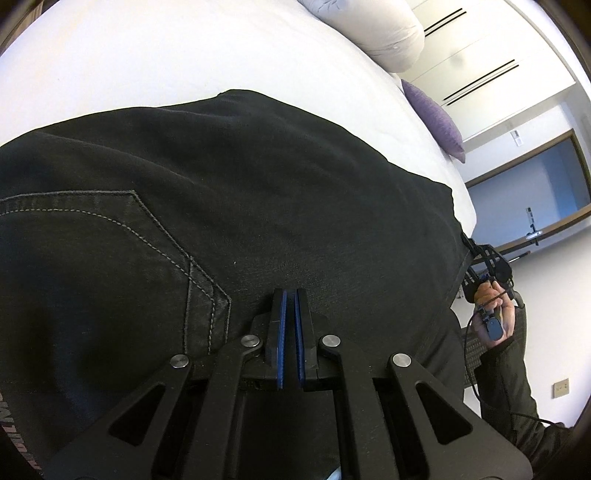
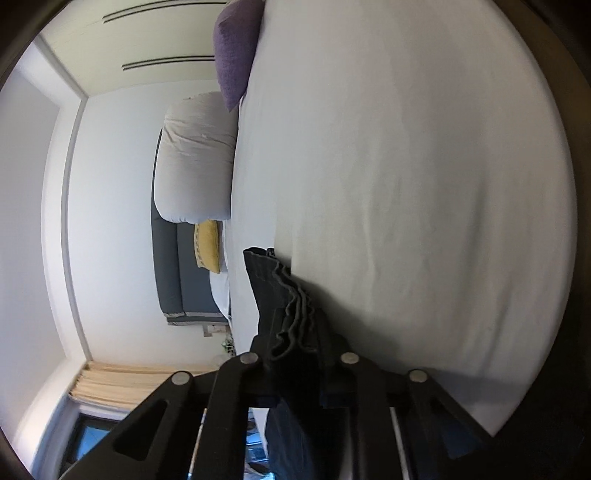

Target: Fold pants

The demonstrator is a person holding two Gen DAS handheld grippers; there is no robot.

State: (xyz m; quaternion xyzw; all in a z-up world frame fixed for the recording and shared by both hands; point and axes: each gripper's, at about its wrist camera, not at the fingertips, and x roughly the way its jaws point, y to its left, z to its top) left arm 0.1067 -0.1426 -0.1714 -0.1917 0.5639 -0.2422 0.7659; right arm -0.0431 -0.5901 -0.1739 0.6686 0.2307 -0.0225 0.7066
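Note:
Black denim pants [image 1: 229, 206] lie spread on the white bed [image 1: 147, 55], back pocket stitching at the left. My left gripper [image 1: 290, 295] is shut, its blue pads nearly touching; whether cloth is pinched between them I cannot tell. At the right edge of the pants the other gripper [image 1: 484, 266] shows in a hand. In the right wrist view my right gripper [image 2: 295, 317] is shut on several bunched layers of the pants [image 2: 280, 295], lifted over the bed sheet [image 2: 406, 184].
A white duvet roll [image 1: 384, 33] and a purple pillow [image 1: 436, 118] lie at the bed's far end. In the right wrist view there are a purple pillow [image 2: 234, 55], white duvet [image 2: 195, 158], yellow cushion [image 2: 208, 245] and grey headboard [image 2: 170, 273].

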